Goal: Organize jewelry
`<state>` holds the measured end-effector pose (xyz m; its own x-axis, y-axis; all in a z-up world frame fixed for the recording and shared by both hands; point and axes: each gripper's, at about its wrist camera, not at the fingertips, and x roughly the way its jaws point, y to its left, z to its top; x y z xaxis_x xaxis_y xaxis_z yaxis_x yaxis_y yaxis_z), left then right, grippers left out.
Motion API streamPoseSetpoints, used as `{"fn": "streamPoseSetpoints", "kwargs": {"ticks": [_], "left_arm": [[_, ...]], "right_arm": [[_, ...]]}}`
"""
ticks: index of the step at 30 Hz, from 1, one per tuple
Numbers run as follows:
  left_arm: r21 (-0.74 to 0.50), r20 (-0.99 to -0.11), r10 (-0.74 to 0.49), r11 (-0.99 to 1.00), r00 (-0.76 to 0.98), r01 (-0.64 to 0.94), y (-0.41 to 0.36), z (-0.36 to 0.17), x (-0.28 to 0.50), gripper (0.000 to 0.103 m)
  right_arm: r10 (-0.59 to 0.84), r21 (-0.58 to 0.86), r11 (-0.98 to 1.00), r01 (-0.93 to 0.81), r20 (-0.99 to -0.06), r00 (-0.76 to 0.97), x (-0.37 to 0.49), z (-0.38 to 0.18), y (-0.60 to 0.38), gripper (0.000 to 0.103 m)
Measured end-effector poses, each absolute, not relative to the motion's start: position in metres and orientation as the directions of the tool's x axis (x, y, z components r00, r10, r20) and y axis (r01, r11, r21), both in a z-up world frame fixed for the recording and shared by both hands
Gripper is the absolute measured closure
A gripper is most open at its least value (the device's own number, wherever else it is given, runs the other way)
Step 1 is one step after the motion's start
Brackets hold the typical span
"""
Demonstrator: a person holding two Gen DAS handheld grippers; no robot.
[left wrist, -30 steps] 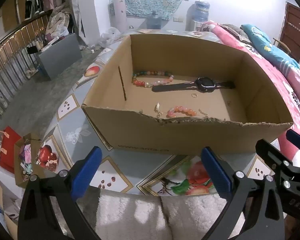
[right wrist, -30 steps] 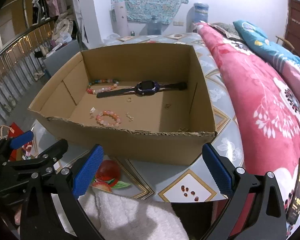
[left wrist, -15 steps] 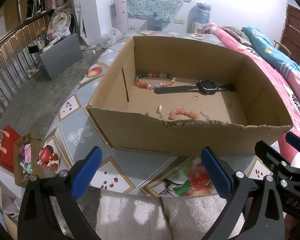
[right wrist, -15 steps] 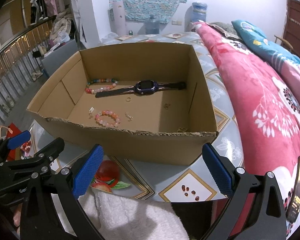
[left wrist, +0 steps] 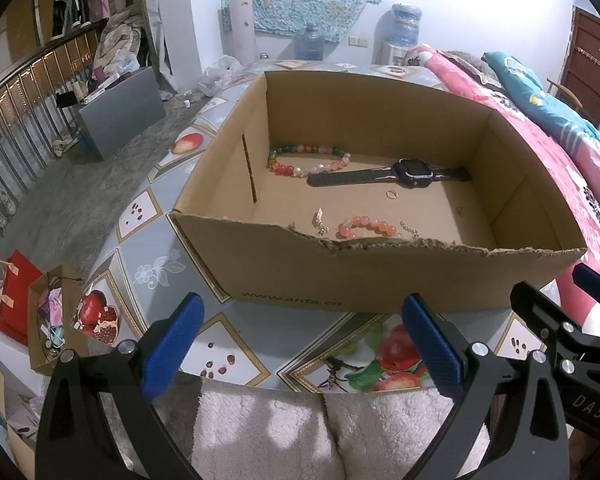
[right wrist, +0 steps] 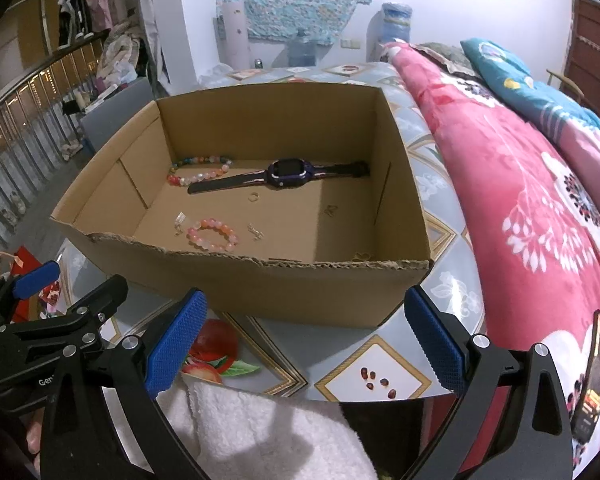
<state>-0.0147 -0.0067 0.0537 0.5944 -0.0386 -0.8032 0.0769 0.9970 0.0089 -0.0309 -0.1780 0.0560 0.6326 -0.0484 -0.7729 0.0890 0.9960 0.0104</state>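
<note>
Standing on the fruit-patterned tabletop (left wrist: 236,320), near its front edge, an open cardboard box (left wrist: 380,280) holds all the jewelry. Both grippers hang just short of the box's torn front wall, over a white fleece cloth (left wrist: 268,432): the left gripper (left wrist: 300,340) and the right gripper (right wrist: 302,338) each have their blue pads spread wide with nothing between them.

Along the box's back wall lies a dark smartwatch (left wrist: 392,174), its strap end touching a multicoloured bead bracelet (left wrist: 308,160) in the back-left corner. A pink bead bracelet (right wrist: 212,234) sits close to the front wall; the left view cuts off its near half behind the torn rim, while the right view shows the whole loop. A thin ring (right wrist: 253,197) lies just in front of the watch. Small metal pieces beside the pink bracelet are too tiny to identify.

Only the right view shows a phone (right wrist: 592,372) on the pink floral quilt (right wrist: 520,200); only the left shows a red gift bag (left wrist: 16,300) on the floor.
</note>
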Motion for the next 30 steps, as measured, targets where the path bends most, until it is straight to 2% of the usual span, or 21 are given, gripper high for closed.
{"fn": "streamPoseSetpoints", "kwargs": {"ticks": [30], "left_arm": [[0.013, -0.822, -0.037, 0.997, 0.568, 0.082, -0.0071, 0.045, -0.0086, 0.006]], "right_arm": [[-0.052, 0.011, 0.995, 0.101, -0.797, 0.602, -0.0282, 0.0512, -0.1782, 0.008]]}}
